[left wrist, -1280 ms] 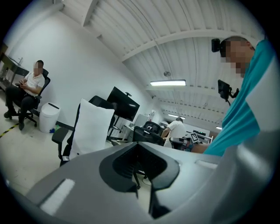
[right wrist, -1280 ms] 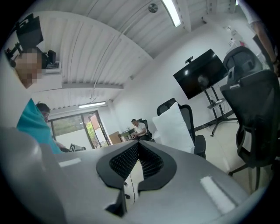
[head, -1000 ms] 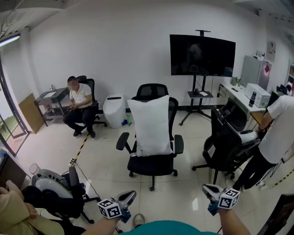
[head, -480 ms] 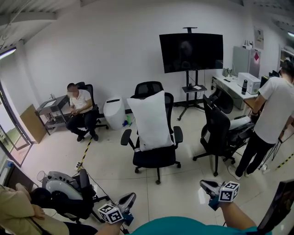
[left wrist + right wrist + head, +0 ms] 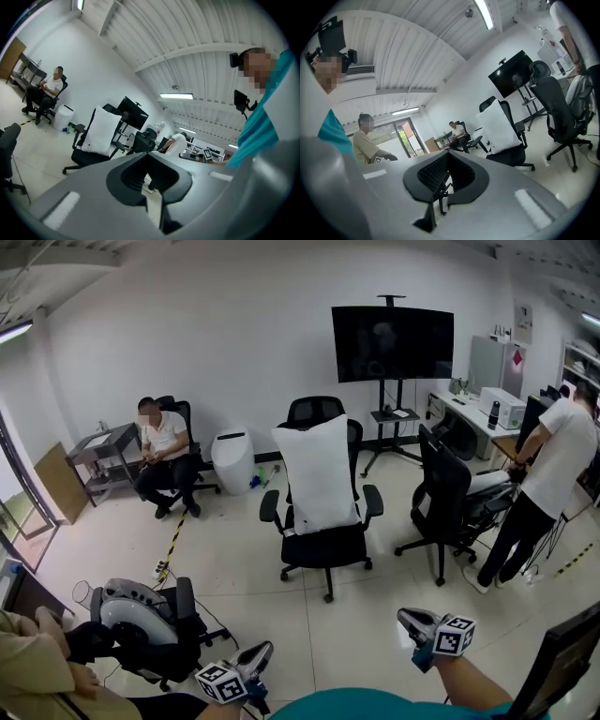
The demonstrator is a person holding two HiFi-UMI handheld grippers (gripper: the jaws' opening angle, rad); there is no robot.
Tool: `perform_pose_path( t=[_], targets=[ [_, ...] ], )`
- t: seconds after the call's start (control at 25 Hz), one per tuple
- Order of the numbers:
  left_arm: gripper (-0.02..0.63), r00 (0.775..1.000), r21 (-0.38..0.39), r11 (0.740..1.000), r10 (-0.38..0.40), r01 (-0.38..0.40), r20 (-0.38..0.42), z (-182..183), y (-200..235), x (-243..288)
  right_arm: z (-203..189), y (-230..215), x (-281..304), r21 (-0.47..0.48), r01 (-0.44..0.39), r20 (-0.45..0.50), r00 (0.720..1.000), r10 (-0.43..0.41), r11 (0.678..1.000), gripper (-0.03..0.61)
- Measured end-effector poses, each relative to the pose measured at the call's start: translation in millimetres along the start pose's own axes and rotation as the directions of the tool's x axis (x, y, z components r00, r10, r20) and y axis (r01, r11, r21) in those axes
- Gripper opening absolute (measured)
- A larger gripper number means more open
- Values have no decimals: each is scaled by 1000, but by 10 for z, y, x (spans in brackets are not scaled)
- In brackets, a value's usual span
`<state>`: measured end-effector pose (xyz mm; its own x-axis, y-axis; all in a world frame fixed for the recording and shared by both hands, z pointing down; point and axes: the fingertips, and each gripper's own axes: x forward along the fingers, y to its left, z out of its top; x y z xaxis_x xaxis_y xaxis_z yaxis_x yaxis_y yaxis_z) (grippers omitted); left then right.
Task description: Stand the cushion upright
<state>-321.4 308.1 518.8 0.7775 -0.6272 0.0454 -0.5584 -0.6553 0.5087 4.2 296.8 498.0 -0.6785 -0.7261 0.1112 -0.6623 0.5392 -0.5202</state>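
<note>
A large white cushion stands upright on the seat of a black office chair, leaning on its backrest, in the middle of the room. It also shows in the left gripper view as the cushion and in the right gripper view as the cushion. My left gripper is shut and empty at the bottom of the head view, far short of the chair. My right gripper is shut and empty at the lower right, also well apart from it.
A second black chair stands right of the cushion chair, with a person in white bent over a desk beyond. A seated person is at the left wall. A TV on a stand is behind. A grey machine sits at lower left.
The view has drawn back from the chair and shifted; the cushion chair now sits farther away. Both grippers have sunk lower in the head view. The cushion has not moved on the seat.
</note>
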Motion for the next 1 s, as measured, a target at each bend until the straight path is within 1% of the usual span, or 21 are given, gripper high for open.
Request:
perform_pose_path(
  t=[0.12, 0.24, 0.36, 0.52, 0.64, 1.0],
  targets=[
    [11, 999, -18, 1000, 18, -17, 34, -36, -89, -5, 63, -18, -70, -22, -18, -10, 1000, 18, 1000, 0],
    [12, 996, -67, 997, 46, -41, 77, -112, -242, 16, 79, -98, -195, -56, -14, -55, 998, 10, 998, 0],
    [11, 996, -98, 994, 60, -53, 71, -283, -350, 46, 105, -154, -325, -76, -17, -67, 998, 12, 997, 0],
    [12, 995, -83, 996, 50, -43, 83, -302, -477, 210, 181, -274, -439, -97, -19, -74, 997, 12, 995, 0],
    [12, 995, -79, 996, 52, -45, 89, -284, -527, 256, 179, -322, -480, -88, -26, -77, 997, 20, 996, 0],
    [12, 995, -80, 995, 62, -55, 81, -299, -500, 191, 161, -229, -421, -109, -60, -81, 995, 51, 992, 0]
  ],
)
